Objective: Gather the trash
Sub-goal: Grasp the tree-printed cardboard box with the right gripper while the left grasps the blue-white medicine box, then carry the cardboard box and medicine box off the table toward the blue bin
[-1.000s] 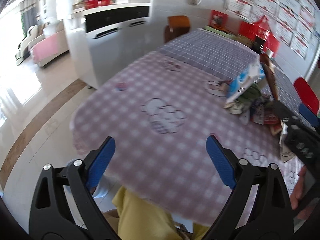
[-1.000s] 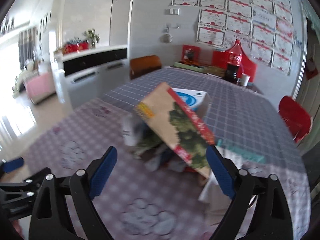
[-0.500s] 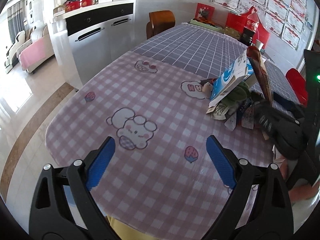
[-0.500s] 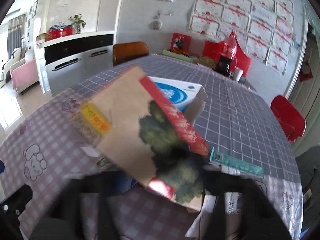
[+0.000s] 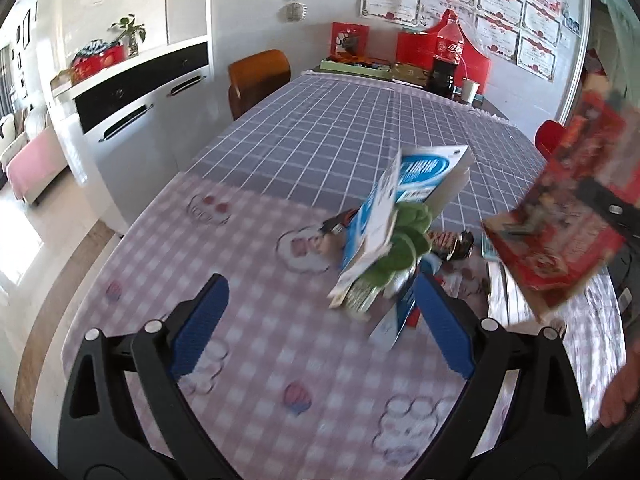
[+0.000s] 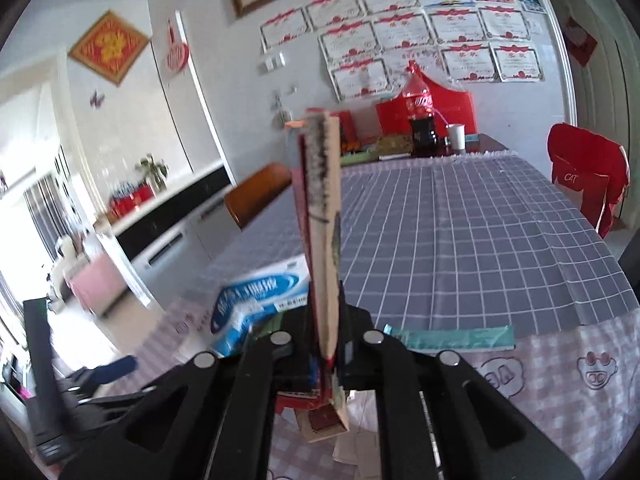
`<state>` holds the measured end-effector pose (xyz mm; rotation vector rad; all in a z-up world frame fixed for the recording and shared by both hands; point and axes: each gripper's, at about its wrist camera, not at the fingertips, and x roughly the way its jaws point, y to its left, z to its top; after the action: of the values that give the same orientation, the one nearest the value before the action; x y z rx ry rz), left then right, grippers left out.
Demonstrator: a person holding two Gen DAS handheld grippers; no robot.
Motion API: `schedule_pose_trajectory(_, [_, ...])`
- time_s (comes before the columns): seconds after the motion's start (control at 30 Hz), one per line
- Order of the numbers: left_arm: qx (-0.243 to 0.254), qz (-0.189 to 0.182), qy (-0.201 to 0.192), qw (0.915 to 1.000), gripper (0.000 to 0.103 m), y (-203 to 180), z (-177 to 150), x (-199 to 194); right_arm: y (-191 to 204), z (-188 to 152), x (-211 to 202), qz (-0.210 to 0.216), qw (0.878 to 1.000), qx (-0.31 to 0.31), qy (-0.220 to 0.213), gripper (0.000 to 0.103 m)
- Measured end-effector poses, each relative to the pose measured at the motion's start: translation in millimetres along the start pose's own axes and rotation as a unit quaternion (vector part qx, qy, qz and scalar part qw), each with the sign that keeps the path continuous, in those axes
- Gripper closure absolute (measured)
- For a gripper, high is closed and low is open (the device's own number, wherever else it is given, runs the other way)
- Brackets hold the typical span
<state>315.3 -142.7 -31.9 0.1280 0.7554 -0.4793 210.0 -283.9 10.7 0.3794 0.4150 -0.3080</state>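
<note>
Right gripper point(image 6: 326, 354): jaws clamped together on a flat red-and-tan carton point(image 6: 320, 216), held edge-on and upright, clear of the bench. In the left wrist view the same carton point(image 5: 560, 236) appears blurred at the right edge, raised above the bench, with the black gripper body behind it.

Left gripper point(image 5: 320, 328): jaws wide apart, nothing between the blue pads point(image 5: 200, 328); it hangs over the near end of the bench, the trash pile just beyond its right finger. Part of a hand point(image 5: 622, 392) shows at the lower right edge.

Bench point(image 5: 260, 360): near end covered in a pink checked cloth with cartoon prints; far end in a grey-blue grid cloth point(image 5: 340, 128).

Trash pile, mid-bench at the seam of the two cloths: a blue-and-white box point(image 5: 416, 184) tilted on its edge, a green crumpled wrapper point(image 5: 404, 248) under it, a dark snack wrapper point(image 5: 452, 242) beside it, smaller scraps too blurred to identify. A teal strip point(image 6: 452, 338) lies flat just beside the pile.

Far end of bench: a cola bottle point(image 5: 446, 54), a white cup point(image 5: 470, 90), red boxes behind them.

Surroundings: a brown chair point(image 5: 258, 78) at the left side, a red chair point(image 6: 584, 178) at the right, a white cabinet point(image 5: 132, 120) along the left wall, framed certificates point(image 6: 420, 36) on the far wall.
</note>
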Motion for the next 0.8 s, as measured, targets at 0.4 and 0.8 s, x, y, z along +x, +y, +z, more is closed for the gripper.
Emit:
schedule_pose_trajectory(0.4, [-0.006, 0.005, 0.037, 0.9993, 0.095, -21.2, 27.0, 65.2, -34.5, 10.6, -10.2, -0.031, 0.999, 0.007, -0.009, 0.096])
schedule_pose_trajectory(0.8, [-0.038, 0.055, -0.014, 0.9977, 0.097, 16.7, 30.7, 22.1, -23.8, 4.6, -14.3, -0.013, 1.000, 0.004, -0.011, 0.096])
